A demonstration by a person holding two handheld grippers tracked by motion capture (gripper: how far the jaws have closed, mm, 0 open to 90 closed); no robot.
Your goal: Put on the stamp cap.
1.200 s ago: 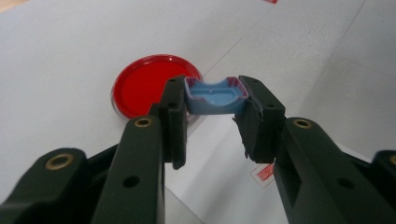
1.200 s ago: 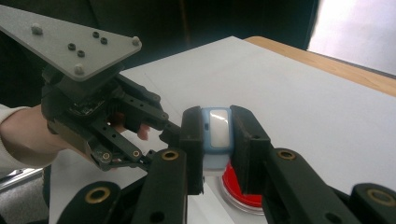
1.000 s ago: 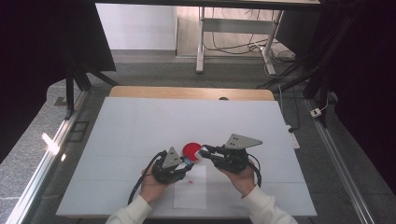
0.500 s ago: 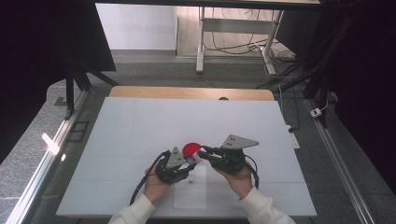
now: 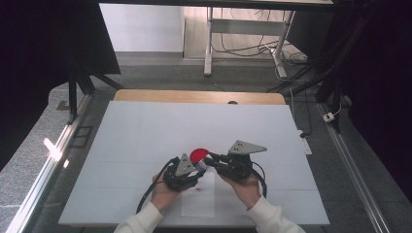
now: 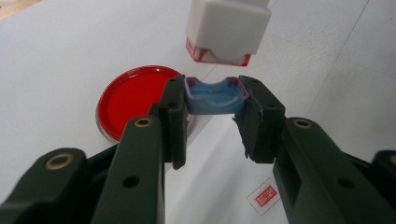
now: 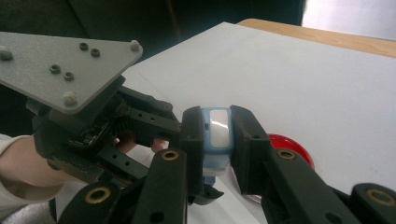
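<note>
Stamp (image 6: 227, 30) and its blue cap (image 6: 214, 96) are apart, the stamp hanging just above and beyond the cap over the front middle of the tabletop (image 5: 145, 126). The cap sits clenched between the jaws of the left gripper (image 6: 213, 114), open side facing the stamp's red-edged base. The right gripper (image 7: 217, 140) has its jaws clamped on the stamp's white-and-blue body (its top window catches the light in the right gripper view). Just behind the two tools lies a round red ink pad (image 5: 198, 155), flat on the tabletop. Beneath them lies a white paper sheet (image 5: 198, 204) carrying a small red stamp print (image 6: 265, 195). In the high view both grippers meet nose to nose, each held in a hand (image 5: 163, 194), pale sleeves coming in from the bottom edge.
</note>
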